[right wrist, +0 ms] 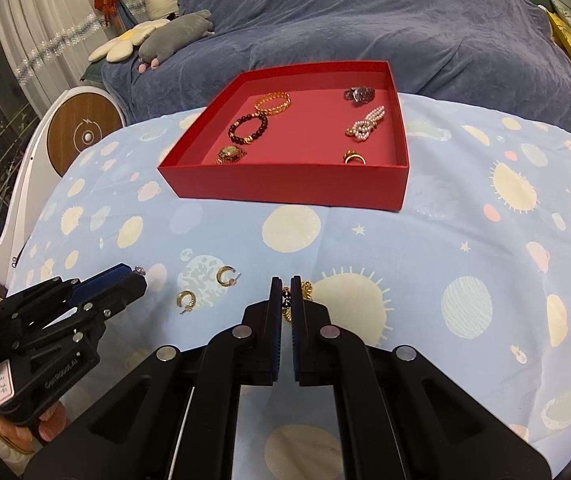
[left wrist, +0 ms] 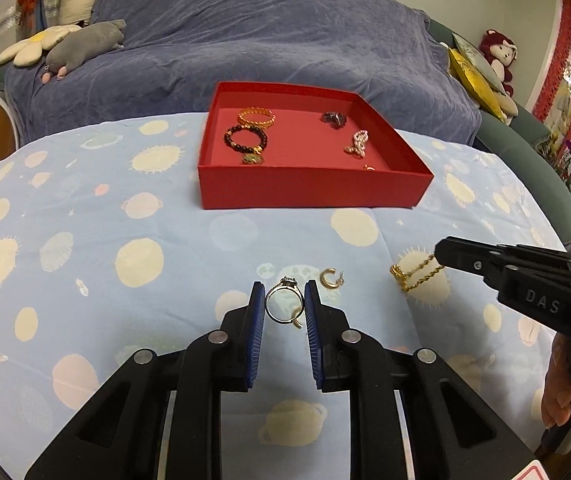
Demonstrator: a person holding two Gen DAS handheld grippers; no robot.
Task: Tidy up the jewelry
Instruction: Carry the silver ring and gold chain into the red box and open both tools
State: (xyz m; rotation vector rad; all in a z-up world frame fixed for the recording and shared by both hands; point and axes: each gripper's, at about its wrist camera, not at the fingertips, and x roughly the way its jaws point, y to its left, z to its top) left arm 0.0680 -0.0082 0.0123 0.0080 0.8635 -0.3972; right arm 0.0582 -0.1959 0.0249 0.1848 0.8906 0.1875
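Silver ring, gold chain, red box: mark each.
silver ring [left wrist: 284, 305], left wrist view, on its band between the left gripper's pads.
gold chain [left wrist: 413, 276], left wrist view, on its links.
red box [right wrist: 285, 184], right wrist view, on its near wall.

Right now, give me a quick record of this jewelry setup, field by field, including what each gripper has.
surface: blue planet-print cloth
container: red box, open
in box: gold bracelet, dark bead bracelet, pearl piece, other small pieces
loose on cloth: two gold hoop earrings
left gripper: jaws around a silver ring
right gripper: jaws shut on a gold chain
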